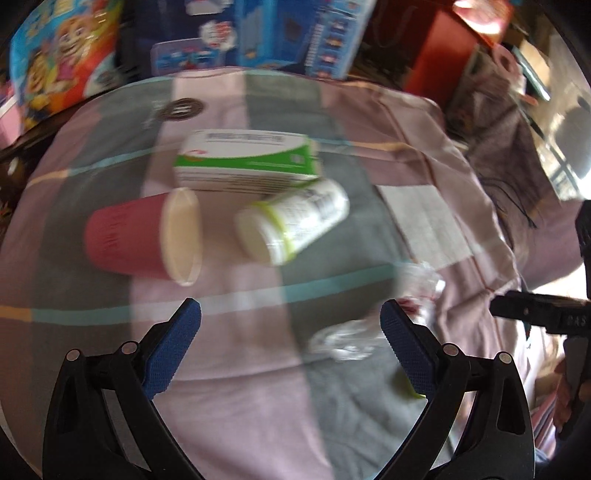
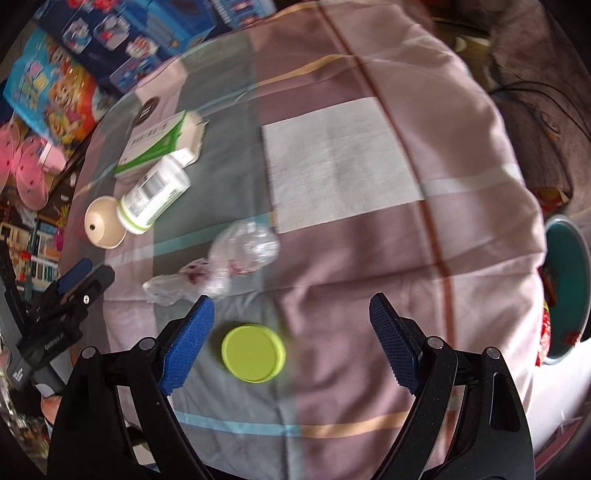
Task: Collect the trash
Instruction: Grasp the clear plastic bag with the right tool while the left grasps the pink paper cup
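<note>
Both the left gripper and right gripper hang wide open and empty, the right above the green lid, presumably to grab it.

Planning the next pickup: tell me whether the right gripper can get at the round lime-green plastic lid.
Probably yes: the right gripper is open, and the round lime-green plastic lid lies flat between its fingers with nothing over it.

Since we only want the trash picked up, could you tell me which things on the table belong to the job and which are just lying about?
Job:
red paper cup
white bottle
green and white carton
crumpled plastic wrap
lime green lid
white napkin
teal bin

Lying about:
toy boxes
cartoon bag
pink toy
checked tablecloth
</note>
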{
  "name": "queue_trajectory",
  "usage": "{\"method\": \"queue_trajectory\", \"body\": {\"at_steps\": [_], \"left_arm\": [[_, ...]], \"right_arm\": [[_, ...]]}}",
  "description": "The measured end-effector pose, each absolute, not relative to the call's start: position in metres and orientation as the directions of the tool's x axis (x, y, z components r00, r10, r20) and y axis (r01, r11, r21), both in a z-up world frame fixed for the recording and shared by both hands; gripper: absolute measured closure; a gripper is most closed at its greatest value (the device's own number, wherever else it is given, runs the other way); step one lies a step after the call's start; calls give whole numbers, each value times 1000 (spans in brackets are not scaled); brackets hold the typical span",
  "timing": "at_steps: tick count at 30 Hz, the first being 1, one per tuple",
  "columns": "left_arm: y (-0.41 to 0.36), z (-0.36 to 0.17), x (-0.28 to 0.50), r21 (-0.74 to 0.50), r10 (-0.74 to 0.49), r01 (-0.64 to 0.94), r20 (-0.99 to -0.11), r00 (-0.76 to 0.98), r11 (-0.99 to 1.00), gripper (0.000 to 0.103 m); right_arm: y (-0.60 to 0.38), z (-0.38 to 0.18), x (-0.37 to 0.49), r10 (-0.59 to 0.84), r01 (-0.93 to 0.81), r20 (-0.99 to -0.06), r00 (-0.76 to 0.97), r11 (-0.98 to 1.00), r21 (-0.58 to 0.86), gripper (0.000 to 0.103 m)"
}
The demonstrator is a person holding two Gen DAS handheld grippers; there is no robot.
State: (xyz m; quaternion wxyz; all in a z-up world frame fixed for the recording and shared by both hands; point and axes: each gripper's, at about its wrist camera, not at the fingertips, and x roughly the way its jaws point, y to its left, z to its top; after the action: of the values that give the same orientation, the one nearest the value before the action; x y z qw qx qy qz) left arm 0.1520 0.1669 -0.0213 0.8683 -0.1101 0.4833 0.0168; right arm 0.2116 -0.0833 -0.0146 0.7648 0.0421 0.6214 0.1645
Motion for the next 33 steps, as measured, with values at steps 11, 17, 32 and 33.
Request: {"method": "queue_trajectory", "body": {"at_steps": [11,17,32,33], "left_arm": [[246,-44,160,-204,58,-421,-845,531,884,5],[266,-53,163,-187,96,-470,-852,515,863,5],[313,-65,128,-116,158,-512,-873,461,851,5],[312,-65,128,-113,159,-505,-871,464,856,5]], "right_arm": [[-25,-49,216,335,-195,-940,57,928,319,21],[-16,-56,220,322,-186,-946,48,933,308,21],[50,-65,228,290,-341,-951,110,910,238,63],[54,-64,226,293,-367,-949,113,900,234,64]]}}
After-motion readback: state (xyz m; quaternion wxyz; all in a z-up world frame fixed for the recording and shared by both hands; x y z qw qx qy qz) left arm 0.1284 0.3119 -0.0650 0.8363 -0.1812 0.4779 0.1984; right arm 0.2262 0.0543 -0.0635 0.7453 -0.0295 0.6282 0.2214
